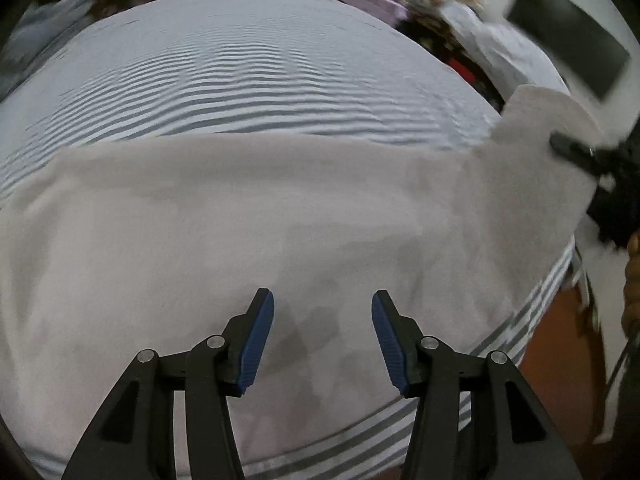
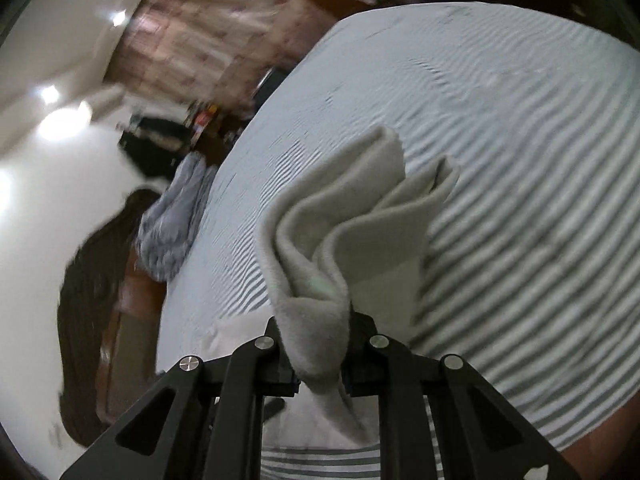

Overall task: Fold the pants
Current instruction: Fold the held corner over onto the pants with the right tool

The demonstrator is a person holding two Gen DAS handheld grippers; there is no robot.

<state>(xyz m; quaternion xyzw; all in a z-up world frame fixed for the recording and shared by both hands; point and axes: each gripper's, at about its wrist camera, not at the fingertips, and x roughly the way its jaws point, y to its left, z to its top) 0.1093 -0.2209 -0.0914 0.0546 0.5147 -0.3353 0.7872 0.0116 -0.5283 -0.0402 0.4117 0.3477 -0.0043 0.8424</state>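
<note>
Light grey pants [image 1: 248, 224] lie spread flat across the near part of a striped bed [image 1: 248, 76]. My left gripper [image 1: 322, 338] is open and empty, its blue pads [image 1: 256, 344] hovering just above the cloth near the bed's front edge. My right gripper [image 2: 318, 336] is shut on a bunched end of the pants [image 2: 340, 220] and holds it lifted above the bed [image 2: 500, 140]. It also shows in the left wrist view [image 1: 576, 156] at the far right, holding the raised corner of the pants.
Piled clothes [image 1: 460, 20] and a dark screen [image 1: 568, 52] lie beyond the bed's far right corner. A grey-blue bundle [image 2: 172, 224] lies at the bed's left edge in the right wrist view, with dark furniture and a white wall behind it.
</note>
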